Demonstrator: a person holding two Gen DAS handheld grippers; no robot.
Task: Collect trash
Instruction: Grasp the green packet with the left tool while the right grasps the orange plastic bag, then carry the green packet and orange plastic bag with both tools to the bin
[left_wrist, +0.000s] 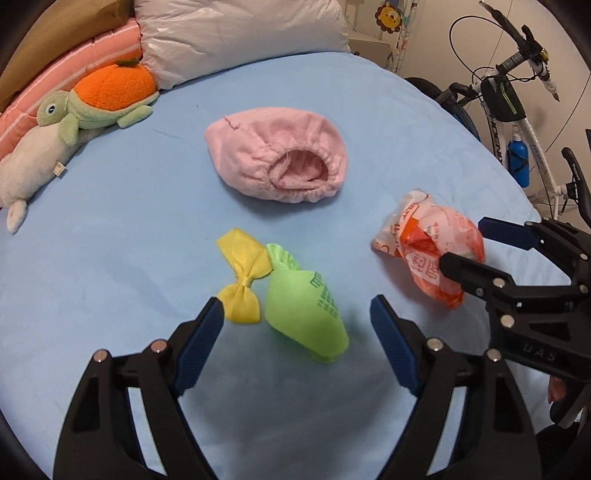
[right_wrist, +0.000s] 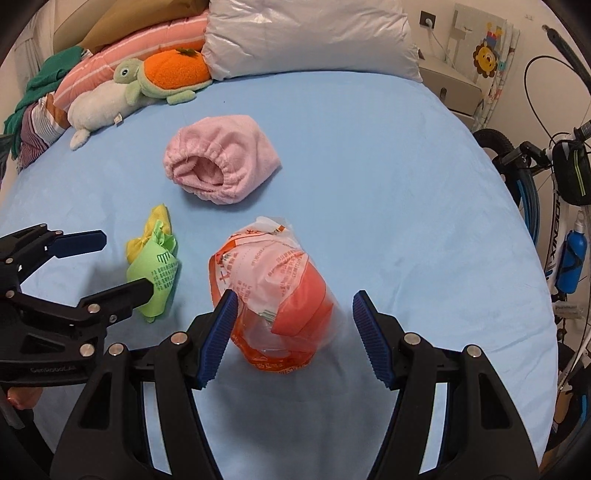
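Three pieces of trash lie on the blue bed sheet (left_wrist: 110, 258). A crumpled green wrapper (left_wrist: 306, 317) with a yellow wrapper (left_wrist: 243, 280) against it lies between the fingers of my left gripper (left_wrist: 297, 310), which is open and hovers just above. To the right, an orange and white plastic bag (right_wrist: 273, 284) lies between the fingers of my right gripper (right_wrist: 295, 299), also open; the right pad stands clear of the bag. In the right wrist view the left gripper (right_wrist: 127, 262) straddles the green wrapper (right_wrist: 155, 280). In the left wrist view the right gripper (left_wrist: 461, 242) flanks the bag (left_wrist: 417, 243).
A pink towel cap (left_wrist: 277, 155) lies further up the bed. Plush toys (left_wrist: 92, 103), a striped pink cushion and a white pillow (left_wrist: 240, 33) line the head end. A bicycle (left_wrist: 517, 110) stands past the bed's right edge, beside a small cabinet (right_wrist: 447, 85).
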